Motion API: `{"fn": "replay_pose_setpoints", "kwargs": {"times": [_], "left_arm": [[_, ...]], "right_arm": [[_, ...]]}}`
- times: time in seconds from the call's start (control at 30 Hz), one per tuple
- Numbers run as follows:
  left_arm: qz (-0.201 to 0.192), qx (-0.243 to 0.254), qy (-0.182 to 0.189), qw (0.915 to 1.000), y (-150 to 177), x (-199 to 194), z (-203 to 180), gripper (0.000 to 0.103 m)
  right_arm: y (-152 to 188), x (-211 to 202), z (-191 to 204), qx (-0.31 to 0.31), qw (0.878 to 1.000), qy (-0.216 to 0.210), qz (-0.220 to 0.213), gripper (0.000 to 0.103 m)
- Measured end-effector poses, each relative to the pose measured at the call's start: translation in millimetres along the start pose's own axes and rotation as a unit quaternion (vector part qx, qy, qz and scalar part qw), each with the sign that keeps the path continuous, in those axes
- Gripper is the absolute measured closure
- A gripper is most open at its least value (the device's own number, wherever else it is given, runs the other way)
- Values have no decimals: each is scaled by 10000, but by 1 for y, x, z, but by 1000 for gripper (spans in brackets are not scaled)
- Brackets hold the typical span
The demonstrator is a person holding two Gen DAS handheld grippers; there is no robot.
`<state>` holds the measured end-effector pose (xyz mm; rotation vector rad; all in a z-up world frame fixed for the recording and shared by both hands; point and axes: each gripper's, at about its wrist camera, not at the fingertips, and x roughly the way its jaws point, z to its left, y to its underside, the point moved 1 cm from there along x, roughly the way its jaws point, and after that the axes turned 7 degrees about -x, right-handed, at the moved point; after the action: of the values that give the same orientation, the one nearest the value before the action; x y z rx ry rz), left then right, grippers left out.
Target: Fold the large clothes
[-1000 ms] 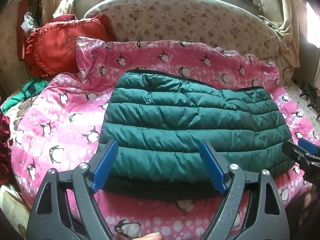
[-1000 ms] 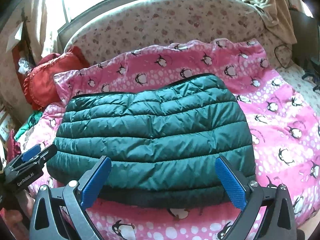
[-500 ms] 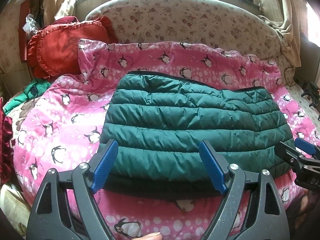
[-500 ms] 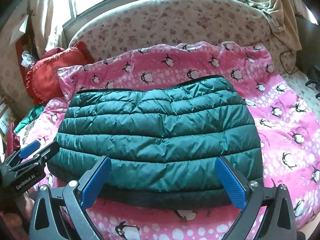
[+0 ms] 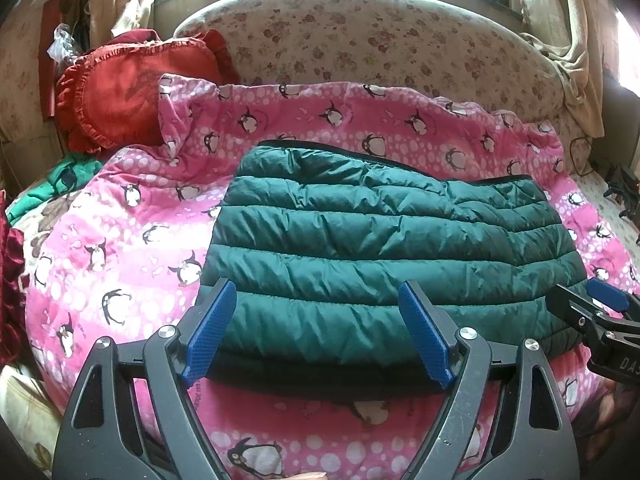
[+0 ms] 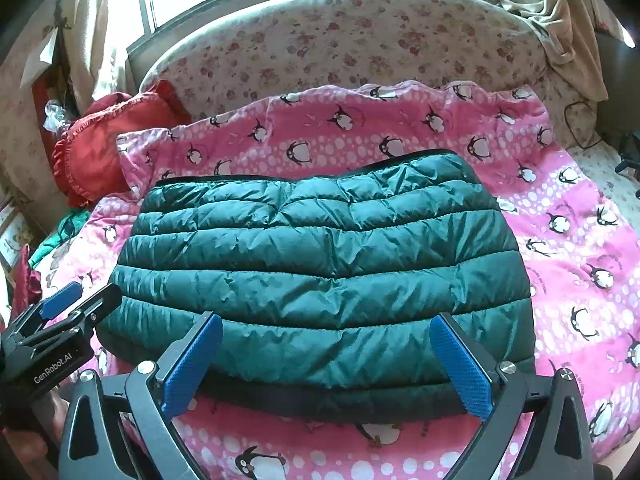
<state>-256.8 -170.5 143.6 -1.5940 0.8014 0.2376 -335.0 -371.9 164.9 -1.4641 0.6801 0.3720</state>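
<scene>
Right tool (image 5: pixel 592 312) nearer; curtain (image 6: pixel 560 12) right-view only.

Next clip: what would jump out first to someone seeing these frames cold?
A dark green quilted puffer jacket, folded into a wide block, lies in the middle of a bright pink penguin-print blanket. Both blue-padded grippers, left gripper and right gripper, hover open at its near hem, holding nothing. A red ruffled cushion sits far left.

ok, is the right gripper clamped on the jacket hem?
No. In the right wrist view the right gripper is wide open, its blue pads apart over the green jacket, pinching no fabric.
</scene>
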Motion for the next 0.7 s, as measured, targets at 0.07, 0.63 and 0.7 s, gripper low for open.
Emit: {"fn": "replay_pose_setpoints", "kwargs": {"times": [0.07, 0.63, 0.7], "left_arm": [[0, -7, -6, 10000, 0, 0, 0, 20], [8, -50, 43, 10000, 1, 4, -1, 20], [28, -55, 56, 10000, 0, 5, -1, 20]], "right_arm": [[0, 1, 0, 4, 10000, -20, 19, 0], [-1, 9, -1, 12, 9999, -45, 117, 0], [-1, 10, -2, 16, 9999, -68, 130, 0]]}}
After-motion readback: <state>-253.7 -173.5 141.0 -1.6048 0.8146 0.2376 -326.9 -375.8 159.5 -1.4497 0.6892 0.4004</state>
